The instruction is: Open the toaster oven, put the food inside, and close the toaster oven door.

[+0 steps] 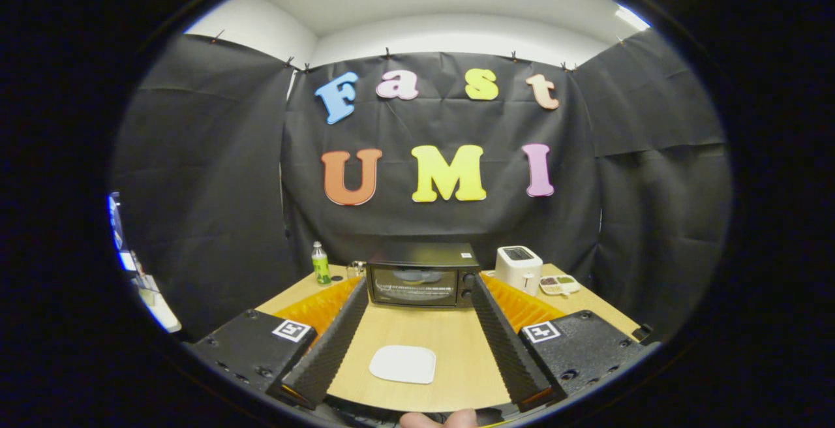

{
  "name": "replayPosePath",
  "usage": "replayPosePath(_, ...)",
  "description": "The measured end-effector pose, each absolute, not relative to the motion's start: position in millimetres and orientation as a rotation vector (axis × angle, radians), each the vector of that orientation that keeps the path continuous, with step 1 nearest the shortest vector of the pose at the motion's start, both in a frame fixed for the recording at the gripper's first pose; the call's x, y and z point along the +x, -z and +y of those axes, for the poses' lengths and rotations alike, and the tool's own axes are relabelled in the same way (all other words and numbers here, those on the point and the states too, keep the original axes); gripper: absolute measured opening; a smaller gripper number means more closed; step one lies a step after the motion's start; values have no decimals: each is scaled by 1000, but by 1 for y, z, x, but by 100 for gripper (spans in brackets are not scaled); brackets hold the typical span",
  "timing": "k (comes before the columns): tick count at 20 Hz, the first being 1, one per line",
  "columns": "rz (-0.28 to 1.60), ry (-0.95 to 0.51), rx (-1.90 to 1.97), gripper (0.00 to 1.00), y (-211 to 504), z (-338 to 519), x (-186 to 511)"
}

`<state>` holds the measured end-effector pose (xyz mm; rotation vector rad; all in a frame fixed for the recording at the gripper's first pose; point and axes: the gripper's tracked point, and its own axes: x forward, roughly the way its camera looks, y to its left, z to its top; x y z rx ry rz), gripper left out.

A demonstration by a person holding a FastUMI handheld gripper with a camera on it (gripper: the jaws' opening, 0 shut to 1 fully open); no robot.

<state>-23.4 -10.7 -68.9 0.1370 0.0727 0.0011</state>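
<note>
— Where's the gripper [417, 297] right now?

— I have it hovering over the tabletop [456, 350], fingers [336, 343] spread wide and holding nothing. Between the fingers, on the bare wood, lies a white rounded-square plate [403, 364]; I see nothing on it. A fingertip of a person's hand [438, 419] pokes in just behind the plate, at the near edge.

— And the toaster oven?

— The black toaster oven [423, 274] sits straight ahead, beyond the fingertips, at the back of the tabletop against the booth's black cloth wall. Its glass door [413, 286] is closed, and two knobs [468, 286] are stacked on its right side. Through the glass I can make out a rack, not much more.

— Anything beside it?

— Left of the oven stands a green bottle [319, 263], upright, with a white cap. Just beside the oven's left corner there's something small and clear, too small for me to name. To the right stands a white pop-up toaster [518, 269], and just beyond that lies a small white tray [559, 284] with dark and greenish bits in its compartments. I can't tell which item is the food for the oven.
</note>
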Motion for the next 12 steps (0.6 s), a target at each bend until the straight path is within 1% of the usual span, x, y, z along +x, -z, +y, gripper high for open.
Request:
replayPosePath(6, 94, 14, 150, 100, 80, -14, -24)
replayPosePath(12, 123, -16, 130, 100, 94, 3, -19)
